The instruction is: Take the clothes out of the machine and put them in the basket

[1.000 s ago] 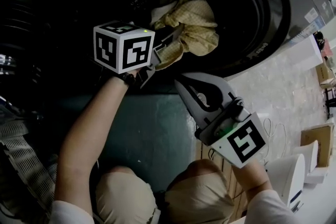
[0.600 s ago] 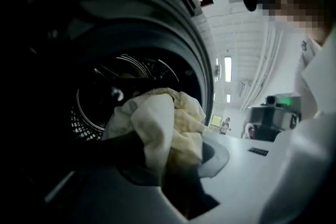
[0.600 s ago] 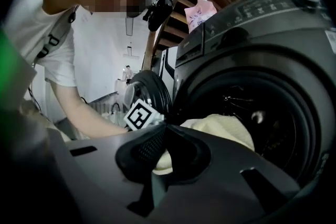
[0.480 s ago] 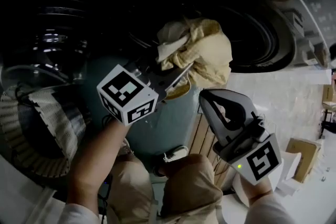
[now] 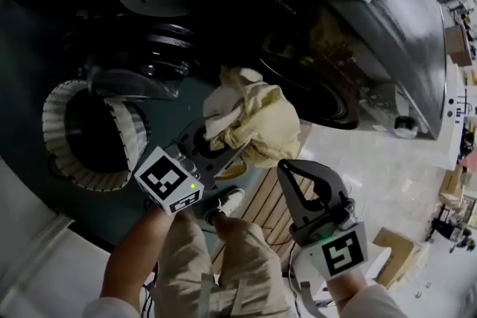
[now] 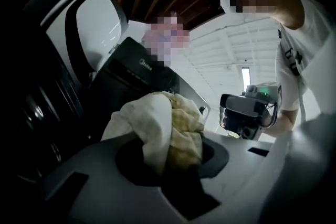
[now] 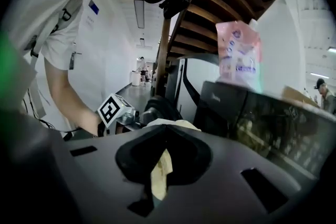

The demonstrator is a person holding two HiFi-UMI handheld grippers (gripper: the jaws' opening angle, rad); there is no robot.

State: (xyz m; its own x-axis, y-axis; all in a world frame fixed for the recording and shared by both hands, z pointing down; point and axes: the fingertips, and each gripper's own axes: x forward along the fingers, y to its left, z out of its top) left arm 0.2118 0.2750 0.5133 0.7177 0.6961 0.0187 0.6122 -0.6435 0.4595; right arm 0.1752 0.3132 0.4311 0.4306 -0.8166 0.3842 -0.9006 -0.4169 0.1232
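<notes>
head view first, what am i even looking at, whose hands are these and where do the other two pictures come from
The head view comes from a camera worn on the head, looking steeply down. There is no robot: a person holds a two-jaw hand tool in each hand. The left gripper is clamped on a yellowish cloth, which is outside the machine, to the right of the white basket. The right gripper has its jaws together and seems to hold nothing; it sits close beside the cloth. The other two pictures come from a camera riding on each gripper, looking along its jaws.
</notes>
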